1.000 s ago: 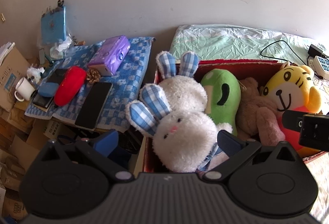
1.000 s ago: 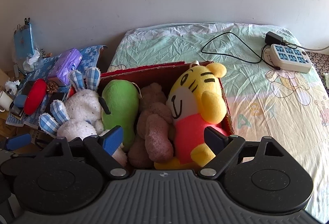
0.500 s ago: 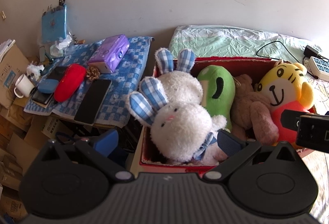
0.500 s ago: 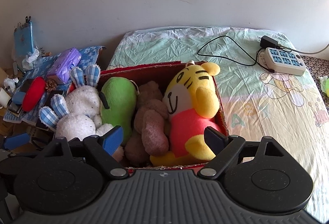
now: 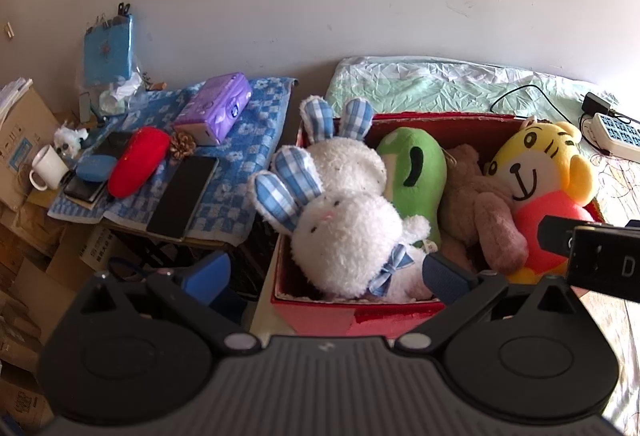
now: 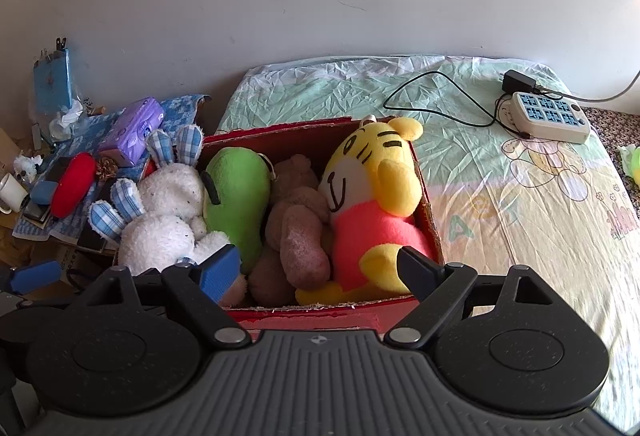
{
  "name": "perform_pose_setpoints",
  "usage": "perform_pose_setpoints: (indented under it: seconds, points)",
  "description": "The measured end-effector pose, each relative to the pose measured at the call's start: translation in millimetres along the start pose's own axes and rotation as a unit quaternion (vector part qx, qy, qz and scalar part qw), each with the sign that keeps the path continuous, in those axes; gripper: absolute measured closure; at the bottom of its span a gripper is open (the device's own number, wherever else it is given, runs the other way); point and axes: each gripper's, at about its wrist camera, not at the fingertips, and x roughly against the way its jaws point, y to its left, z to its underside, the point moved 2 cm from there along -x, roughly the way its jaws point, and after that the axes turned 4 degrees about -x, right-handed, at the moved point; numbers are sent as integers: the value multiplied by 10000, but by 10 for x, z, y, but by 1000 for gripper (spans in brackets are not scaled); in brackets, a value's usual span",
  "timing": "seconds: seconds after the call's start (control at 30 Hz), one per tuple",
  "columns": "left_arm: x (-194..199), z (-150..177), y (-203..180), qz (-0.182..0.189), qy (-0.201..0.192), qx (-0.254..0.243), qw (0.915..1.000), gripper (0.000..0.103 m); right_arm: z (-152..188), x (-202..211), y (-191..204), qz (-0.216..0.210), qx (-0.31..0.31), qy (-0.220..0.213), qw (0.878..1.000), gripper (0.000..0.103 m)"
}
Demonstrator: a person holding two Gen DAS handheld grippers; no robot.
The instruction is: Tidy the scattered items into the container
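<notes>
Grippers nearest: left gripper (image 5: 325, 271) and right gripper (image 6: 319, 271), jaws apart, gripping nothing, short of red box (image 6: 316, 316). Inside box, left to right: white rabbits (image 6: 168, 220), green plush (image 6: 236, 196), brown bear (image 6: 300, 232), yellow tiger (image 6: 372, 196). Beyond: bed (image 6: 500, 172), power strip (image 6: 550, 116)

The right gripper (image 5: 600, 256) hides the tiger's (image 5: 540, 176) lower body, the bear's (image 6: 296, 220) face is buried among neighbours, and a green item (image 6: 632, 162) is cut off.
</notes>
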Motion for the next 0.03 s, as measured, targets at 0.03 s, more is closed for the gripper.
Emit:
perform_pose_setpoints:
  seconds: [0.03]
  points:
    - [5, 5, -3, 4, -2, 5, 10000, 1, 7, 7, -2, -9, -7, 2, 10000, 15]
